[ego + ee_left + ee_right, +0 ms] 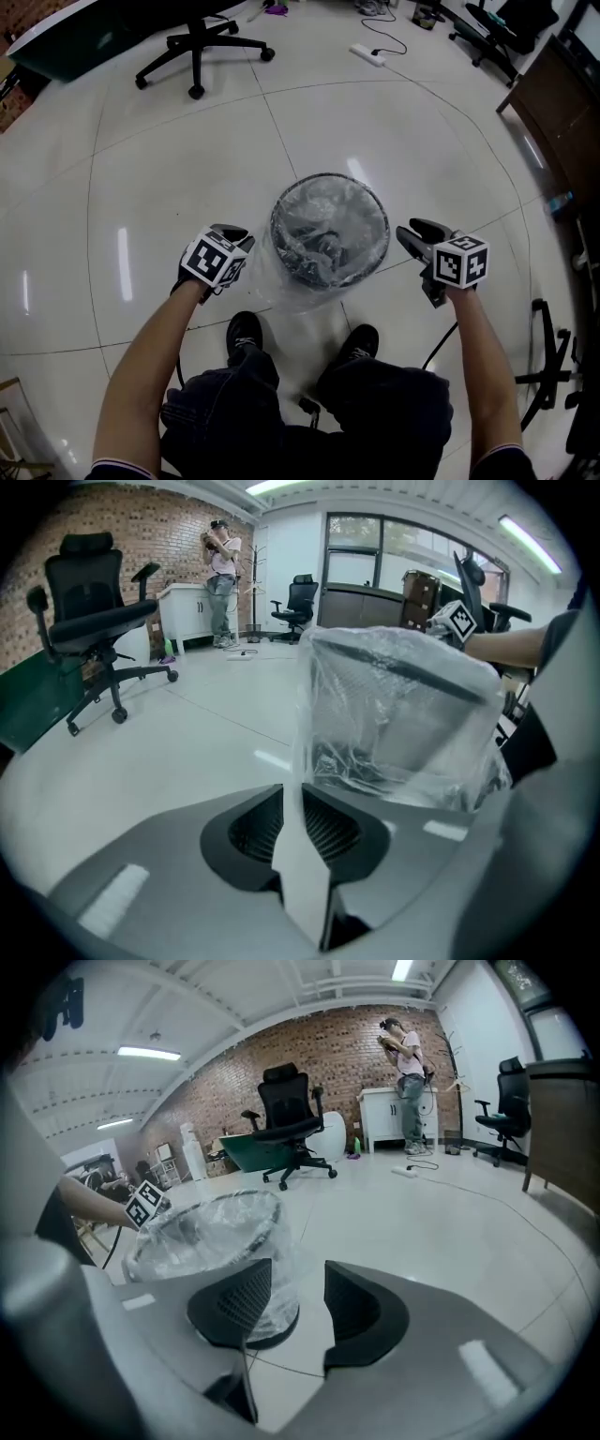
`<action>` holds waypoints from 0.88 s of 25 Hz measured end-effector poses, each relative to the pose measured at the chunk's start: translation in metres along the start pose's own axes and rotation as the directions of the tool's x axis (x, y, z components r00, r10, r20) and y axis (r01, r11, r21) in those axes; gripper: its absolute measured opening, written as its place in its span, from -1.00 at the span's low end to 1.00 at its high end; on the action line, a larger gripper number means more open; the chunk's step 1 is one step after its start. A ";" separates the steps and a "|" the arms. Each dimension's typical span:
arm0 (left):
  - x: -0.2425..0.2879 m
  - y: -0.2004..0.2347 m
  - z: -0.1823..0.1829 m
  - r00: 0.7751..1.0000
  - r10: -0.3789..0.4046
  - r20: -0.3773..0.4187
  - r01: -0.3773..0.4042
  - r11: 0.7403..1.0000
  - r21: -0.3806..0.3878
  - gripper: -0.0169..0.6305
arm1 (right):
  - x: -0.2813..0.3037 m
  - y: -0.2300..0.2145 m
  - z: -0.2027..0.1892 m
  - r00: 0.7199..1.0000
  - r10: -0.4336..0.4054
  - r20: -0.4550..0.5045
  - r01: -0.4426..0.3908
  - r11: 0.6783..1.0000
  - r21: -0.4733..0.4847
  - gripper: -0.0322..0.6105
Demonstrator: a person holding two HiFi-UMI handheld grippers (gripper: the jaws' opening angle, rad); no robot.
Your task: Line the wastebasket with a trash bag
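The round black wastebasket (330, 180) stands on the white floor in front of my feet. A clear trash bag (281, 286) lies over its rim, and loose film spills down its near left side. My left gripper (232, 234) is at that side. In the left gripper view its jaws (292, 806) stand a narrow gap apart, with a fold of the bag (394, 714) running up from between them to the rim. My right gripper (415, 232) hangs to the right of the basket. Its jaws (298, 1297) are wide open and hold nothing. The basket (211, 1241) shows behind its left jaw.
A black office chair (200, 47) stands at the far left and another (497, 23) at the far right. A white power strip (367, 54) lies on the floor beyond the basket. A dark wooden cabinet (562, 112) lines the right side. A person (405, 1082) stands by the brick wall.
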State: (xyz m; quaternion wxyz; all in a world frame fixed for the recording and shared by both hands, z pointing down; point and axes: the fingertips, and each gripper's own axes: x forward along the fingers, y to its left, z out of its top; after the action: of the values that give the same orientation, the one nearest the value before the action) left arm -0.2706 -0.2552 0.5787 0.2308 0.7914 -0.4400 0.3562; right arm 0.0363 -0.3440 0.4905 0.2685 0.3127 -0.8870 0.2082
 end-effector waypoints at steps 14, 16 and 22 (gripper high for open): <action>-0.057 -0.028 -0.008 0.997 0.056 0.062 -0.054 0.998 -0.040 -0.47 | 0.007 0.086 0.074 0.988 0.140 0.071 -0.121 0.966 -0.227 -0.51; -0.064 -0.033 -0.004 0.997 0.050 0.062 -0.049 0.999 -0.021 -0.41 | 0.005 0.104 0.077 0.982 0.177 0.060 -0.157 0.955 -0.251 -0.55; -0.078 -0.051 0.012 0.995 0.028 0.091 -0.028 1.000 0.000 -0.37 | 0.008 0.140 0.067 0.970 0.242 0.001 -0.232 0.929 -0.289 -0.78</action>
State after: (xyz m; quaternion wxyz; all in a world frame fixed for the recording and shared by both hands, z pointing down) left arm -0.2498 -0.1962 0.5083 0.2047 0.8007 -0.4609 0.3233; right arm -0.0858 -0.2828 0.4153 0.2675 0.1649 -0.9438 0.1024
